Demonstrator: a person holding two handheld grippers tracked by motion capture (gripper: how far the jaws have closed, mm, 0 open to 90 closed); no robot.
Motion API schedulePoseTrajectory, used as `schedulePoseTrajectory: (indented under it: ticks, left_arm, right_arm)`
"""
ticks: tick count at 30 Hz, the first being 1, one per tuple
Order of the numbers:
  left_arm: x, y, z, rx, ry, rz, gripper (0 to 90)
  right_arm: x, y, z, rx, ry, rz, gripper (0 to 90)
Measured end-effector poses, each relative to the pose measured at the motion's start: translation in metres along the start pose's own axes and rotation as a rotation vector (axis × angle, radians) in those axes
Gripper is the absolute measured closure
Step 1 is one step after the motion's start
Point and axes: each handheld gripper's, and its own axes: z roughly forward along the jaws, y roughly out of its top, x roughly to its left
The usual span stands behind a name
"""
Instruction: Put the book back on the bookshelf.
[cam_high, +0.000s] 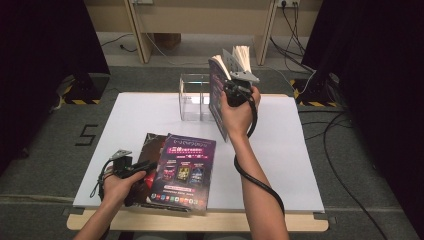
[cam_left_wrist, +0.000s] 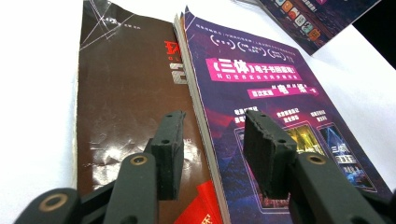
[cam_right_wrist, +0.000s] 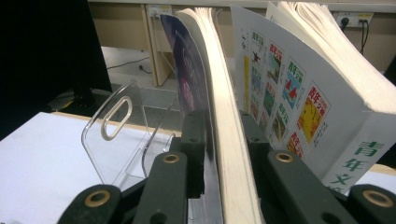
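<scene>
Right gripper (cam_high: 235, 80): your jaws clamp a purple magazine (cam_right_wrist: 187, 79) upright, just right of the clear rack (cam_high: 194, 96); thin, floppy, glossy; hold near the spine. Left gripper (cam_left_wrist: 212, 140): half open, empty, over the near-left magazines (cam_high: 185, 170).

White tabletop (cam_high: 280, 165), black curtains (cam_high: 45, 45) either side, floor cables (cam_high: 340, 150), taped 5 (cam_high: 86, 135) on grey carpet.

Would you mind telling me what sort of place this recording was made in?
Probably a lab or studio set up for recording: a white table on grey carpet, black curtains on both sides, loose cables across the floor, and hazard-striped stand bases.
</scene>
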Motion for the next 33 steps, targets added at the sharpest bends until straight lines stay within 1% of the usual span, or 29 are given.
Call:
schedulePoseTrajectory:
  ticks: [7, 10, 15, 20, 22, 27, 30, 33]
  left_arm:
    - [0.0, 0.0, 0.001, -0.002, 0.0, -0.003, 57.4]
    - [0.0, 0.0, 0.0, -0.001, -0.001, -0.002, 57.3]
    - [0.001, 0.0, 0.0, -0.001, -0.002, -0.004, 57.3]
    - [0.0, 0.0, 0.0, -0.002, -0.001, -0.002, 57.4]
    - [0.0, 0.0, 0.0, -0.001, -0.002, -0.002, 57.4]
    - [0.0, 0.001, 0.0, -0.004, -0.001, -0.006, 57.4]
    - [0.001, 0.001, -0.001, 0.0, -0.001, -0.004, 57.4]
    - [0.001, 0.001, 0.0, 0.0, -0.001, -0.005, 57.6]
  right_arm:
    - [0.003, 0.002, 0.003, 0.014, -0.012, -0.011, 75.9]
    - [0.004, 0.002, 0.006, 0.026, -0.014, -0.01, 77.1]
    - [0.006, 0.001, 0.01, 0.055, -0.02, -0.034, 80.8]
    - [0.009, 0.003, 0.01, 0.073, -0.018, -0.029, 82.5]
    - [0.009, 0.002, 0.01, 0.068, -0.014, -0.031, 82.6]
    - [0.01, 0.001, 0.01, 0.052, -0.011, -0.013, 82.8]
    - [0.009, 0.002, 0.012, 0.048, -0.009, 0.007, 82.9]
    - [0.008, 0.002, 0.013, 0.038, -0.012, 0.011, 82.9]
